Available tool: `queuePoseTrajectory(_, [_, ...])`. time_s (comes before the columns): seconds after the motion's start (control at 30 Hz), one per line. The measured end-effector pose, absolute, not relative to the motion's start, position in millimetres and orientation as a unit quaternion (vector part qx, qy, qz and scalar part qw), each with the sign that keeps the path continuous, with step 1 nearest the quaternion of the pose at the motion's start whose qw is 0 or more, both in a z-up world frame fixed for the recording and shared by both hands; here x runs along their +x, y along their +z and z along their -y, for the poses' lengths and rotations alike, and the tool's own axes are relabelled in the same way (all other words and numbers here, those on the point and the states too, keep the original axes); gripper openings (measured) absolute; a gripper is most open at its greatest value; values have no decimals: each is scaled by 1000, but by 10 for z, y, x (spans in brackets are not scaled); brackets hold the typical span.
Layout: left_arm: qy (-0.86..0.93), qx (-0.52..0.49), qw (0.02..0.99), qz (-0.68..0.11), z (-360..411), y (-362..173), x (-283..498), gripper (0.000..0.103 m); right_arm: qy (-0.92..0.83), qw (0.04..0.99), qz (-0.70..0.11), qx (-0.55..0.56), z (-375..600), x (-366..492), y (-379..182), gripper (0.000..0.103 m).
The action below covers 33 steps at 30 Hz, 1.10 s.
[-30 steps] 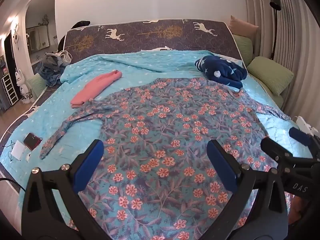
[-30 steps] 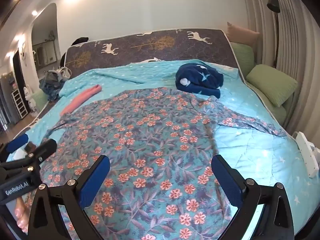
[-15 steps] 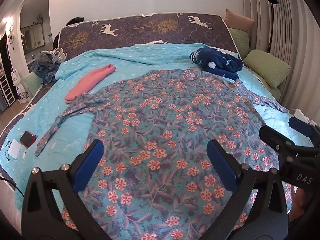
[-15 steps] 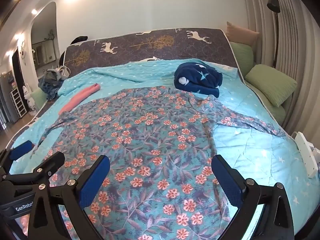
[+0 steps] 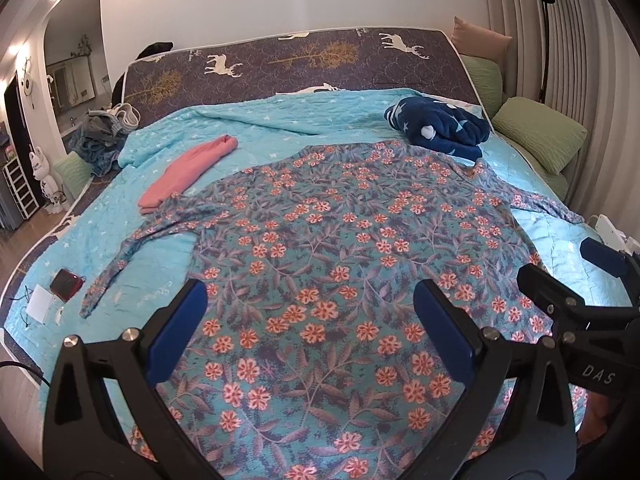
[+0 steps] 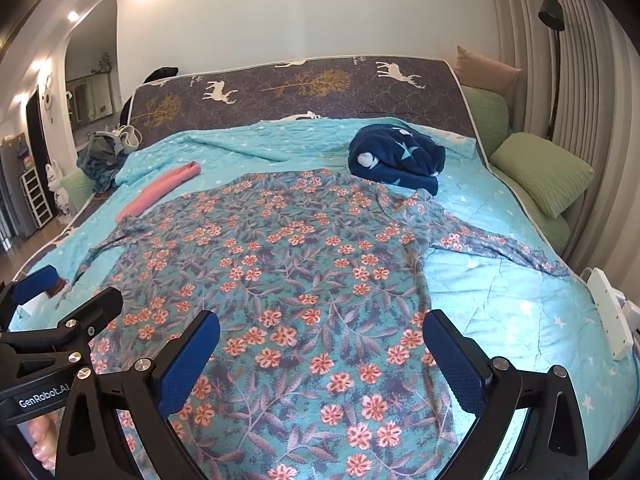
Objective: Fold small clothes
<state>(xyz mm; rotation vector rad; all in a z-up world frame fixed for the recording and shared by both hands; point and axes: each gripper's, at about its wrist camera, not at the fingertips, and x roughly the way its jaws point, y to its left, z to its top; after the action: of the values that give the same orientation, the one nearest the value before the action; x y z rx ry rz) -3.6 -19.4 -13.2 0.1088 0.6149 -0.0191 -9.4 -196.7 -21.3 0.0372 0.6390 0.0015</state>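
A teal floral long-sleeved garment (image 5: 340, 248) lies spread flat on the bed, sleeves out to both sides; it also shows in the right wrist view (image 6: 288, 272). My left gripper (image 5: 310, 332) is open and empty above its near hem. My right gripper (image 6: 320, 356) is open and empty above the hem's right part. Each gripper shows at the edge of the other's view: the right one (image 5: 576, 280) and the left one (image 6: 60, 300).
A folded pink garment (image 5: 188, 170) lies at the back left and a navy star-patterned bundle (image 5: 440, 128) at the back right on the turquoise quilt (image 5: 248, 128). A red phone and white card (image 5: 66, 282) lie near the left edge. Green pillows (image 5: 540, 132) and a white power strip (image 6: 610, 312) line the right side.
Both grippers have drawn back and risen slightly, so more of the garment and bed show. Both stay open; the garment has not moved.
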Motion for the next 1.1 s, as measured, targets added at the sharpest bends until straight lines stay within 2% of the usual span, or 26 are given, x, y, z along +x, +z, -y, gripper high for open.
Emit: queuePoseTrajectory(1.1, [-20, 33, 945, -323, 114, -263, 75, 102, 6, 945, -325, 35, 1923, 1, -296, 103])
